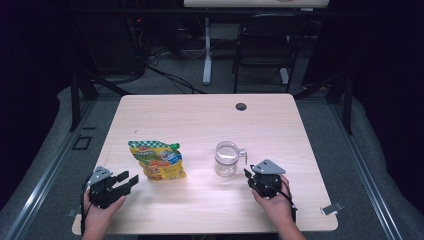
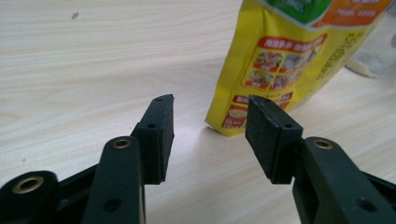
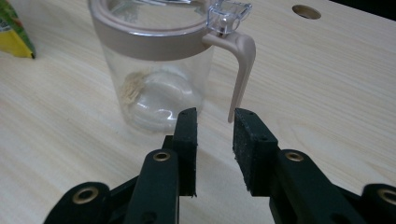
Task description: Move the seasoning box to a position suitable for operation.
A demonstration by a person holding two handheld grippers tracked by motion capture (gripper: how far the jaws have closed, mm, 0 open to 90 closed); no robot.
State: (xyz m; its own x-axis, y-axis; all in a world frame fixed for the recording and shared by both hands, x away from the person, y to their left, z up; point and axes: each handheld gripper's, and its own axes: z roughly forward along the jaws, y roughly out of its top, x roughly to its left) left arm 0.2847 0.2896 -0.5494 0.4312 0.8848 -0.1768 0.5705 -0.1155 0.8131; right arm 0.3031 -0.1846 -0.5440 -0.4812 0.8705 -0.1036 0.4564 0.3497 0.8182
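Note:
A yellow food pouch [image 1: 157, 160] with a green checked top lies on the wooden table [image 1: 200, 115], left of centre. My left gripper [image 1: 129, 181] is open at the front left, its jaws pointing at the pouch's near corner [image 2: 229, 122], apart from it. A clear jar [image 1: 226, 159] with a beige rim and handle stands right of centre. My right gripper [image 1: 248, 176] is open just in front of the jar, jaws close to the handle [image 3: 242, 70] without touching. A few grains lie in the jar's bottom [image 3: 133, 88].
A round cable hole [image 1: 241, 106] sits near the table's far edge. Beyond the table stand a dark chair [image 1: 265, 45] and a white desk leg [image 1: 207, 50] among floor cables. Bare wood stretches across the far half and between the grippers.

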